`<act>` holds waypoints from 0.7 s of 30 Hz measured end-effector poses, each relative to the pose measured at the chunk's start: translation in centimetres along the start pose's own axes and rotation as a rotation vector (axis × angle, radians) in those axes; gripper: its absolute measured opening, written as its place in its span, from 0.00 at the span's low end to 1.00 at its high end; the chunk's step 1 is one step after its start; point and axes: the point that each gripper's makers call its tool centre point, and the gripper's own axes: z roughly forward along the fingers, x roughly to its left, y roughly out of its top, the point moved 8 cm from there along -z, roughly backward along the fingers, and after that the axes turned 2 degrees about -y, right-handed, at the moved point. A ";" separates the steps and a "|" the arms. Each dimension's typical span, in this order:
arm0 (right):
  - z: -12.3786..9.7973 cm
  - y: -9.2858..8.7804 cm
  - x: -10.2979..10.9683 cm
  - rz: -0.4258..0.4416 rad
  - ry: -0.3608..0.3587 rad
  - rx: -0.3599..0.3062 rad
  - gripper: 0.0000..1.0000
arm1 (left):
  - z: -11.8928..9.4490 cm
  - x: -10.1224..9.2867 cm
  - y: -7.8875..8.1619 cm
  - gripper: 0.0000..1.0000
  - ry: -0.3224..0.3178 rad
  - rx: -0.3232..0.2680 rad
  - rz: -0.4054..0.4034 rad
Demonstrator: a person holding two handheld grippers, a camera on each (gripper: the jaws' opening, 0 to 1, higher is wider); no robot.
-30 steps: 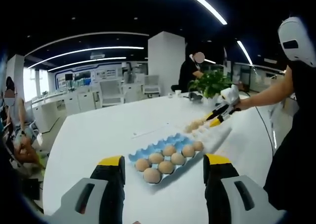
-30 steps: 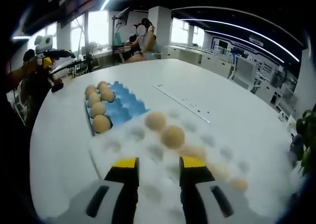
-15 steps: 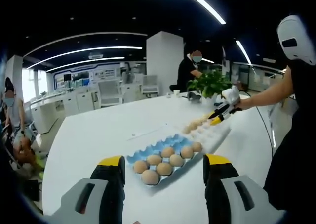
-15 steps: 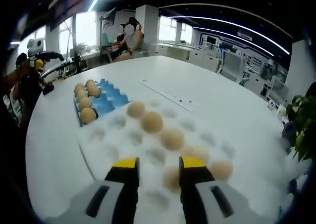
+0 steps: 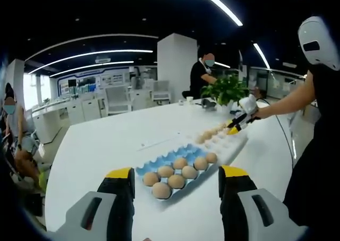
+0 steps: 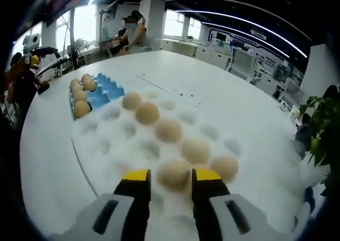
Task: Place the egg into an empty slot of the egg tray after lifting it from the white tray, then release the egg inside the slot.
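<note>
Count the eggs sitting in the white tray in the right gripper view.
6. Four run diagonally across the white tray. One sits at the right; one lies between the right gripper's jaws.

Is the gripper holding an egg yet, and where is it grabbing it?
The right gripper has an egg between its jaws, at the egg's sides, but a firm squeeze cannot be told. The egg sits in the white tray. The left gripper holds nothing.

Your right gripper (image 6: 169,176) jaws flank an egg (image 6: 173,174); contact is unclear, and the white tray (image 6: 106,145) looks blurred.
</note>
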 end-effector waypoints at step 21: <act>0.8 0.3 -0.8 -0.064 0.024 0.080 0.26 | -0.3 0.1 0.1 0.64 0.012 0.000 0.000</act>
